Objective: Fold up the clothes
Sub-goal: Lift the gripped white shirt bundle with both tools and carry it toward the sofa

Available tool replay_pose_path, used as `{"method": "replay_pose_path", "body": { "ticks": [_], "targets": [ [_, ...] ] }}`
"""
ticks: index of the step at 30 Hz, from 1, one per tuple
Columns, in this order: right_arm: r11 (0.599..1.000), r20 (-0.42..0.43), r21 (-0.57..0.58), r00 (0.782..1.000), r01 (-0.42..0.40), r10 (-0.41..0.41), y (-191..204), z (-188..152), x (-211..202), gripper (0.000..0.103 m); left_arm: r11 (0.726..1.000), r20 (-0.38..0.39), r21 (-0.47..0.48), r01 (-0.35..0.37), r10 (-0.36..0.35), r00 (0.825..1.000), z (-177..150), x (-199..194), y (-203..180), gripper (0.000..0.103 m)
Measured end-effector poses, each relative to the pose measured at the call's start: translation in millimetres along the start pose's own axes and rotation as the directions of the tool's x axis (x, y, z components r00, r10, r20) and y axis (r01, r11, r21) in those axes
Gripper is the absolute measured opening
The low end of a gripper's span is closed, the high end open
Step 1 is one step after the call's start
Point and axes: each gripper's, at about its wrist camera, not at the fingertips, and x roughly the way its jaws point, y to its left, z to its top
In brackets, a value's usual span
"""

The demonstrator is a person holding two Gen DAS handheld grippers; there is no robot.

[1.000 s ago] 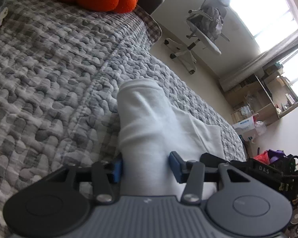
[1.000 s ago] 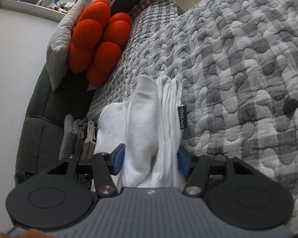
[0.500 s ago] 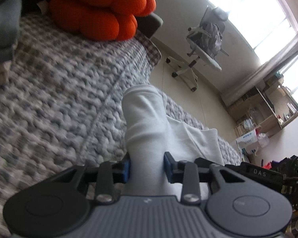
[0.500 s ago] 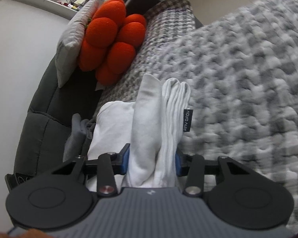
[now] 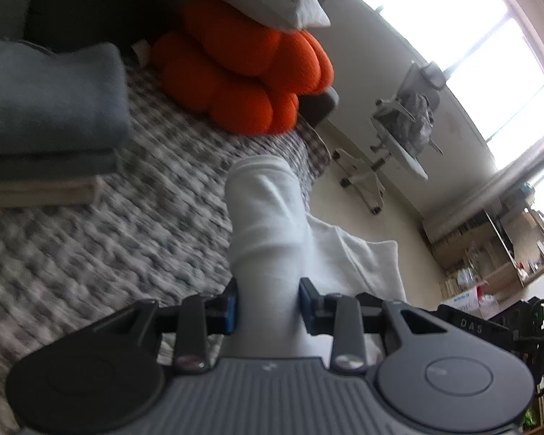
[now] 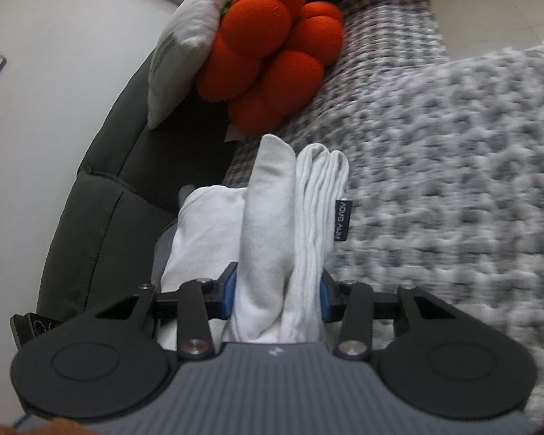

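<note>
Left gripper [image 5: 267, 304] clamped on a bunched fold of the white cotton garment [image 5: 264, 224], blue pads pressed against the cloth at 9 and 3 o'clock of it. Fold projecting from between the jaws toward 12 o'clock, with a loose flap of the same garment trailing off toward 3 o'clock. Right gripper [image 6: 276, 297] likewise closed on the white cotton garment [image 6: 268, 217], two thick folds side by side filling the gap between its pads, a small dark label [image 6: 342, 220] hanging at the 3 o'clock edge. Garment held clear above the grey-and-white quilted bedspread [image 6: 453, 181]. Orange knotted plush cushion [image 6: 272, 47] at 12 o'clock of both grippers. Stack of folded grey clothes [image 5: 50, 108] at 10 o'clock in the left view, blurred.
</note>
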Motion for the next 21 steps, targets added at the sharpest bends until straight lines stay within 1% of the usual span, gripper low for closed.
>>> {"method": "replay_pose_path", "body": {
  "ticks": [12,21],
  "targets": [
    [0.997,-0.063,-0.062,0.997,-0.041,0.037,44,7,41,0.046,0.997,0.079,-0.071,-0.037,0.043,0.996,32,-33,30,0.034],
    [0.991,-0.103,-0.116,0.993,-0.072,0.060,82,15,79,0.046,0.990,0.145,-0.131,-0.052,0.071,0.987,58,-57,58,0.034]
  ]
}}
